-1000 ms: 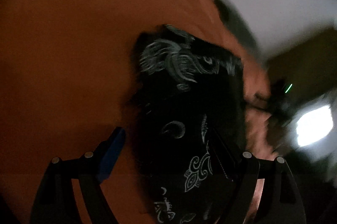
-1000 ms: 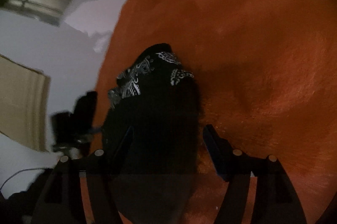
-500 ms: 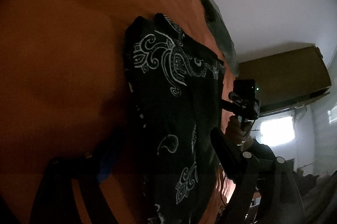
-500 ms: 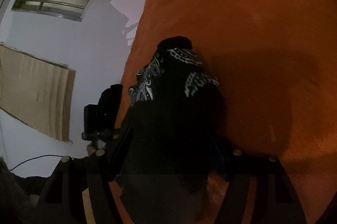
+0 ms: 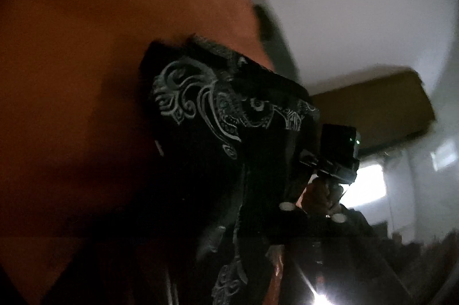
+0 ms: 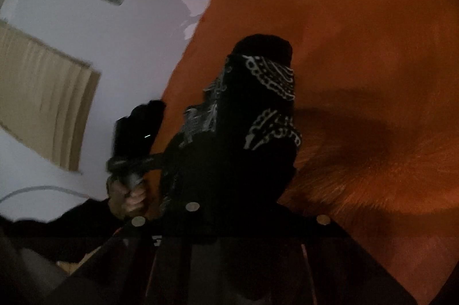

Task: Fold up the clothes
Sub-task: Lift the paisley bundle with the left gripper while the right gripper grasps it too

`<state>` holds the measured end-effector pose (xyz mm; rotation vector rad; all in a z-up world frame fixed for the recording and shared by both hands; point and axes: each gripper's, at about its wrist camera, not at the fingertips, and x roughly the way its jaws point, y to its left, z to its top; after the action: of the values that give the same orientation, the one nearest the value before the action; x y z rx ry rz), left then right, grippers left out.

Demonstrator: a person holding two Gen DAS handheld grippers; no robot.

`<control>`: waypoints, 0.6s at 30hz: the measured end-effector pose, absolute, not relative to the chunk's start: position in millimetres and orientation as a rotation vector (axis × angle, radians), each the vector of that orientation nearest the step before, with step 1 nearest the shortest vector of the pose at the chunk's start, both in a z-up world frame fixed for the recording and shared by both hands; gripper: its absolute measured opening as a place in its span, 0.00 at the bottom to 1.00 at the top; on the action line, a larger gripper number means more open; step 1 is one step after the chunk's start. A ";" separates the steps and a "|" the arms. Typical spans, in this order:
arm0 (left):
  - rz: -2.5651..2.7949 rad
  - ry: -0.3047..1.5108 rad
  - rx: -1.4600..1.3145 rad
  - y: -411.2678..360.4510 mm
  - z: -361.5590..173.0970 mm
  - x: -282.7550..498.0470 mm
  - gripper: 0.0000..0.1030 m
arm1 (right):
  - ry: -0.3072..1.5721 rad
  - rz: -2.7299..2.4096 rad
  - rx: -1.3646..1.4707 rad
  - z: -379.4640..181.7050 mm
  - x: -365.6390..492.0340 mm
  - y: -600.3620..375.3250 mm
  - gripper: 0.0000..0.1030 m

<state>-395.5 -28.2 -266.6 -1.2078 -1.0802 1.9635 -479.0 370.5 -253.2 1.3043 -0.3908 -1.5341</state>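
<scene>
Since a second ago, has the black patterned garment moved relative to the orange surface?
Yes. The black patterned garment has lifted off the orange surface, tilting toward the white wall.

Both tongs raised; jaw positions hidden in darkness.

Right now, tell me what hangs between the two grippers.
The black patterned garment spans the gap, lifted off the orange surface. In the left wrist view it reaches across to the right gripper; nothing else intervenes.
</scene>
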 end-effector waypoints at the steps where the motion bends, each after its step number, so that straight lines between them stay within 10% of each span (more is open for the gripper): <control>1: 1.974 -1.047 -1.186 -24.3 -263.7 -394.3 0.30 | -0.397 -1.524 1.311 -250.9 -478.6 373.6 0.11; 4: 1.940 -1.069 -1.238 -22.9 -275.6 -400.2 0.31 | -0.415 -1.497 1.329 -245.6 -477.0 381.8 0.12; 9: 1.850 -1.167 -1.300 -28.3 -291.5 -409.9 0.40 | -0.436 -1.507 1.350 -260.9 -471.4 375.9 0.41; 13: 1.842 -1.127 -1.272 -15.5 -286.9 -416.1 0.40 | -0.452 -1.516 1.367 -273.2 -467.0 371.2 0.41; 15: 1.870 -1.097 -1.230 -5.7 -281.7 -420.5 0.25 | -0.461 -1.520 1.375 -279.3 -464.7 368.9 0.41; 18: 1.901 -1.086 -1.163 4.8 -274.1 -429.5 0.18 | -0.469 -1.529 1.381 -285.5 -461.4 365.9 0.19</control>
<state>-429.5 4.8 -274.1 -1.1625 -1.0862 1.9007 -461.4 365.9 -285.5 1.3810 -0.4687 -1.5290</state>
